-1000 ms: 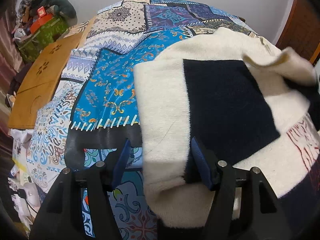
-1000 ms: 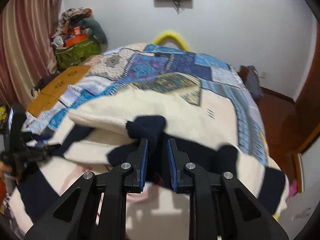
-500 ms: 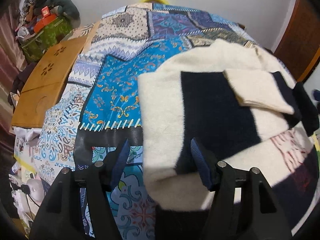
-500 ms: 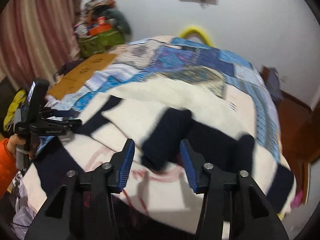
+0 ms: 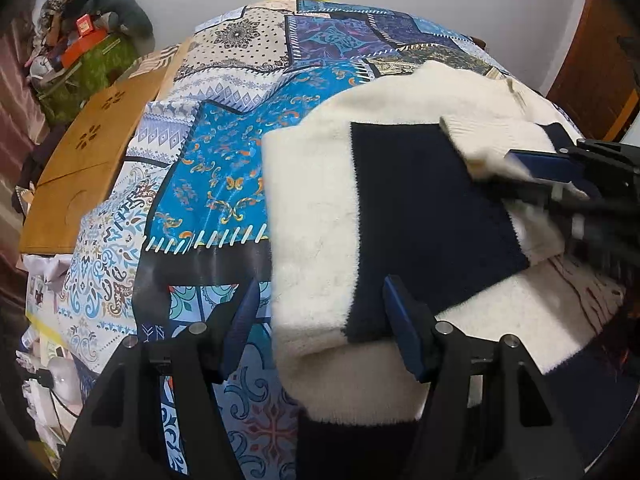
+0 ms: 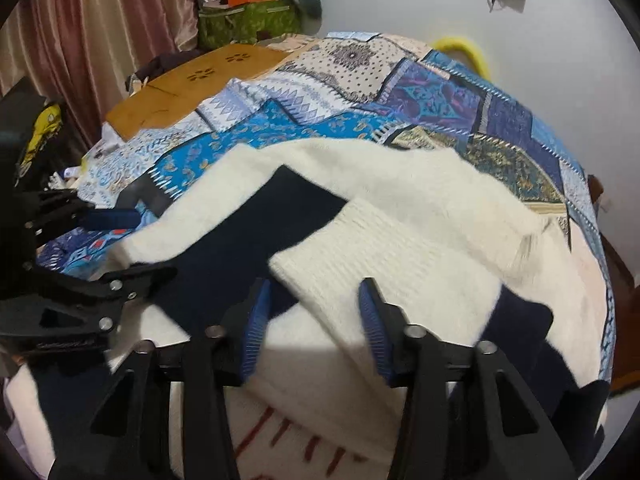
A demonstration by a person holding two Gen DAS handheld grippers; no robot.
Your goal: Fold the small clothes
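Observation:
A cream and navy knit sweater (image 5: 320, 208) lies on the patchwork bedspread (image 5: 224, 168), with one sleeve folded across its body. My left gripper (image 5: 320, 320) is open, its jaws on either side of the folded sleeve's end without closing on it. My right gripper (image 6: 312, 324) is open and empty, just above the ribbed cream cuff (image 6: 360, 248) of the other sleeve, which lies across the navy panel (image 6: 280, 216). The right gripper also shows in the left wrist view (image 5: 560, 168), and the left gripper in the right wrist view (image 6: 104, 248).
A wooden board (image 5: 88, 152) lies on the bed's left side. A green bag with piled items (image 5: 88, 56) stands beyond it. Curtains (image 6: 100, 40) hang on the left, and a wooden door (image 5: 592, 80) stands at the right.
My right gripper let go of the sleeve, opened wide and moved left over the sweater. The sleeve now lies across the sweater's body. My left gripper stayed open in place.

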